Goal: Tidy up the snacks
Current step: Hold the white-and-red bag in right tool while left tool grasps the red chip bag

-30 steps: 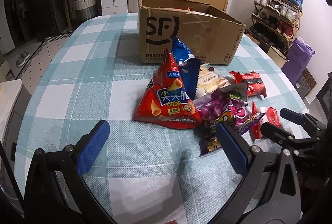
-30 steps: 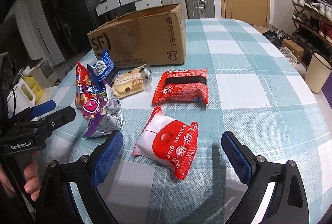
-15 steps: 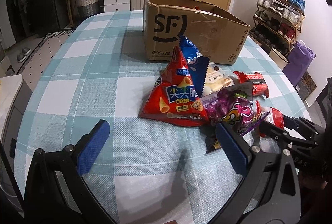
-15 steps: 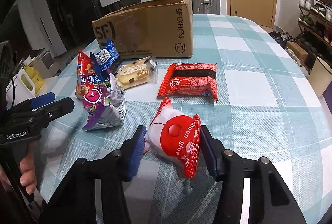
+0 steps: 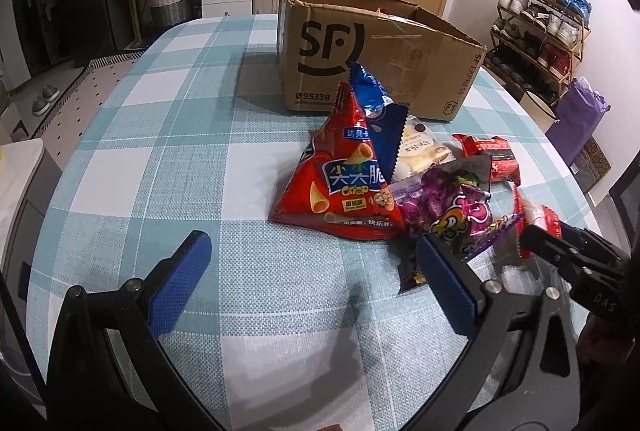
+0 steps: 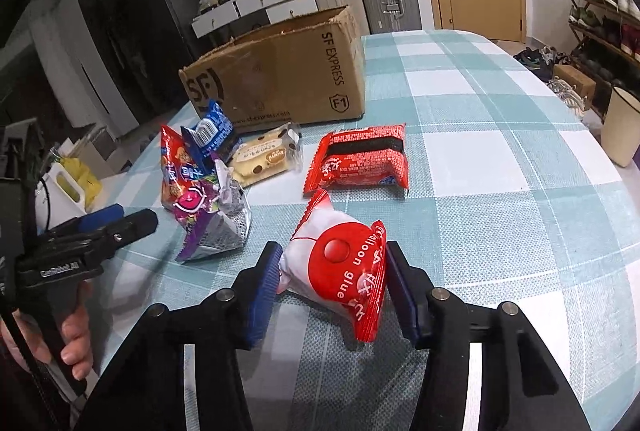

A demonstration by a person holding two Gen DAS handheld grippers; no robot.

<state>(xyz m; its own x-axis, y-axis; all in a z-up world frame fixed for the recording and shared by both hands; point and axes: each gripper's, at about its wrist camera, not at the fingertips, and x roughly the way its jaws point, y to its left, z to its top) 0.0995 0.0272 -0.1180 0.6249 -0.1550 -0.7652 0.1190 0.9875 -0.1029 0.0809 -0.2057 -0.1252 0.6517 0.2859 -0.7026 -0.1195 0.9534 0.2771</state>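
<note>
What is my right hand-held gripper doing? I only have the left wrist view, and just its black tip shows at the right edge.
Observer: The right hand-held gripper is shut on the red-and-white "balloon glue" snack packet, with a blue pad against each side.
Operator: Is the flat red packet with the black band clear of it?
Observer: Yes, that flat red packet with the black band lies apart on the checked tablecloth, between the held packet and the brown cardboard SF box.
Operator: And my left hand-held gripper?
Observer: The left hand-held gripper is open over bare cloth, holding nothing; a person's hand grips its handle.
</note>
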